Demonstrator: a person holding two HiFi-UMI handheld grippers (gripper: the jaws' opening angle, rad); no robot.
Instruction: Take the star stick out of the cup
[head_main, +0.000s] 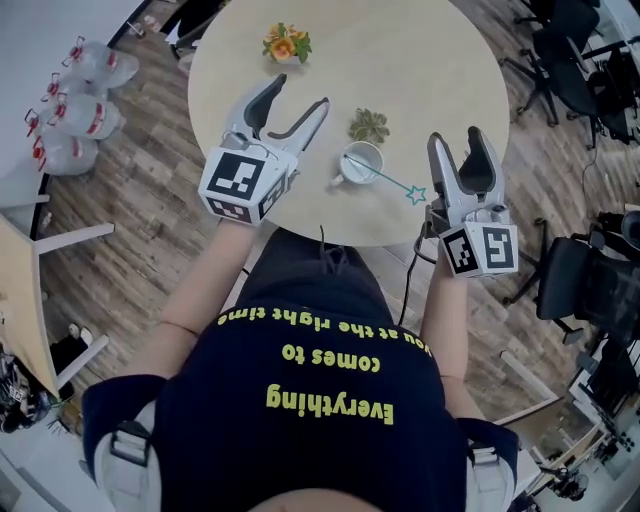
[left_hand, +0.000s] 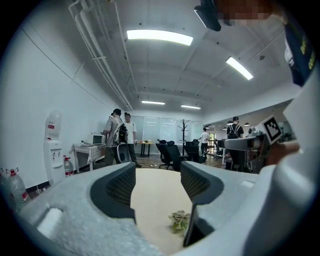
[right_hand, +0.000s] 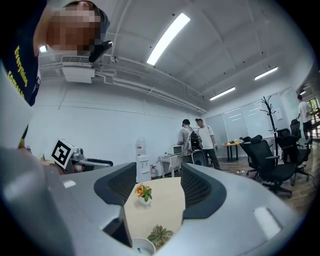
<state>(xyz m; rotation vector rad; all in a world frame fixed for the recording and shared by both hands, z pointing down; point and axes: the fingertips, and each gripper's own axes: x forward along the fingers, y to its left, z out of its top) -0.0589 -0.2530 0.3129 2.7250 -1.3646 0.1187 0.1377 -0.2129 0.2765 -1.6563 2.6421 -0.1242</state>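
White ceramic cup (head_main: 360, 162) with a side handle sits on the round beige table (head_main: 420, 60), near the edge closest to me. It holds the thin teal star stick (head_main: 385, 178). One end is inside the cup and the stick leans out over the rim, with the star end at the table edge on the right gripper's side of the cup. The small white pot of orange flowers (head_main: 287, 43) is well beyond the cup, on the far side of the table. The small green succulent plant (head_main: 369, 125) is just behind the cup; I can't make out its container.

Left gripper (head_main: 298, 95) hovers left of the cup, jaws apart, nothing between them. Right gripper (head_main: 457, 138) is right of the cup, off the table edge, jaws wide apart and empty, with the star just beside it.

Only the head view shows the star. The right gripper view shows the right gripper (right_hand: 155, 172) gaping, with the cup's rim (right_hand: 142, 247) at the bottom edge, then the succulent (right_hand: 160, 235) and the flowers (right_hand: 143, 191). The left gripper view shows the left gripper (left_hand: 157, 172) gaping, with the succulent (left_hand: 180, 220) but no cup. Both gripper views also show people standing by a white water dispenser (left_hand: 53, 142), well behind the cup.
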